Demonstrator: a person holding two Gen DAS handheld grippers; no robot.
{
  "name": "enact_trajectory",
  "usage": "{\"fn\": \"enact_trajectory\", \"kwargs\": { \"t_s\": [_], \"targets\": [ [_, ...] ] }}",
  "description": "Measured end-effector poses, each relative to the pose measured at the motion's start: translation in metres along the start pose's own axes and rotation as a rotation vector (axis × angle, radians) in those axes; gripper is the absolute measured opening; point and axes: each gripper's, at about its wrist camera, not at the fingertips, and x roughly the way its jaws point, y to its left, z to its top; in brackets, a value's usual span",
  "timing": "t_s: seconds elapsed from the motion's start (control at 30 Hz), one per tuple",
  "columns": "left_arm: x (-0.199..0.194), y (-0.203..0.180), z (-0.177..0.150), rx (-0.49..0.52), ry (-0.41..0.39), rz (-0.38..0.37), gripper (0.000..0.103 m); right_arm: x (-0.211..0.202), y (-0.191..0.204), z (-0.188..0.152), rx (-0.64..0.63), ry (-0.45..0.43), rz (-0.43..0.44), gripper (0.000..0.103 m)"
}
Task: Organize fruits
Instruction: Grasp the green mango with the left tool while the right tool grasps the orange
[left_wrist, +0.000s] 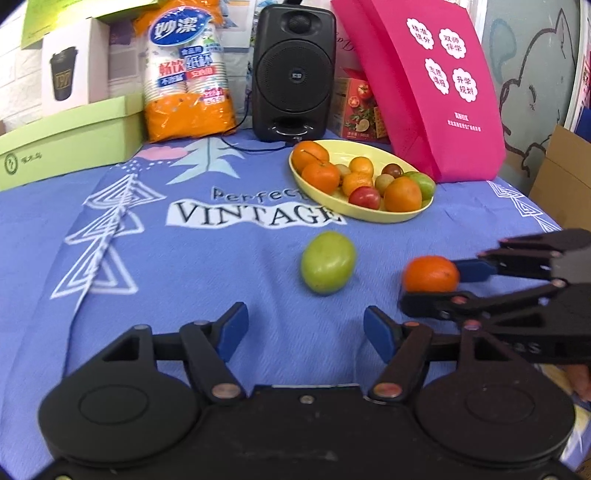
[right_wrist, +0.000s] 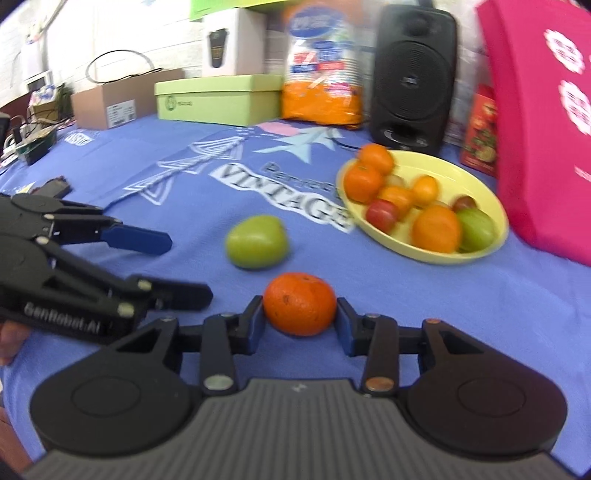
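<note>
Between the right gripper's (right_wrist: 300, 321) blue pads — an orange (right_wrist: 300, 303), gripped, just over the blue cloth (right_wrist: 480, 317). Beside it, left gripper (left_wrist: 306, 330) spread wide, holding nothing. Beyond, loose green fruit (right_wrist: 257, 242) — then yellow bowl (right_wrist: 476, 177) heaped with fruit.

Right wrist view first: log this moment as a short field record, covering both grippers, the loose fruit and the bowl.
right gripper: shut on round orange tangerine, on the cloth
left gripper: open, holding nothing
loose green round fruit: on blue printed tablecloth, untouched
yellow oval bowl: holds mixed orange, red and green fruits
remaining: tangerine and green fruit outside bowl
</note>
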Motion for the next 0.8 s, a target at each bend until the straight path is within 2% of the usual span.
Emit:
{"fn": "enact_trajectory", "kwargs": {
  "t_s": [0.17, 0.43, 0.53, 0.63, 0.7, 0.8],
  "targets": [
    [0.019, -0.002, 0.016, -0.045, -0.01, -0.01, 0.068, -0.01, -0.015, -0.01, 0.028, -0.003, -0.022, 0.04],
    [0.044, -0.01, 0.029, -0.029, 0.005, -0.002, 0.067, -0.013, -0.019, -0.014, 0.04, -0.008, -0.015, 0.04],
    [0.045, -0.009, 0.029, -0.026, 0.007, 0.004, 0.062, -0.012, -0.019, -0.015, 0.041, -0.008, -0.016, 0.04],
    [0.045, -0.007, 0.03, -0.028, 0.009, 0.002, 0.051, -0.011, -0.018, -0.014, 0.036, -0.007, -0.019, 0.041],
    [0.045, -0.004, 0.031, -0.045, 0.014, -0.028, 0.039, -0.01, -0.017, -0.014, 0.034, -0.005, -0.021, 0.041],
    [0.045, -0.006, 0.033, -0.046, 0.018, -0.022, 0.038, -0.008, -0.016, -0.011, 0.031, -0.002, -0.023, 0.041]
  ]
}}
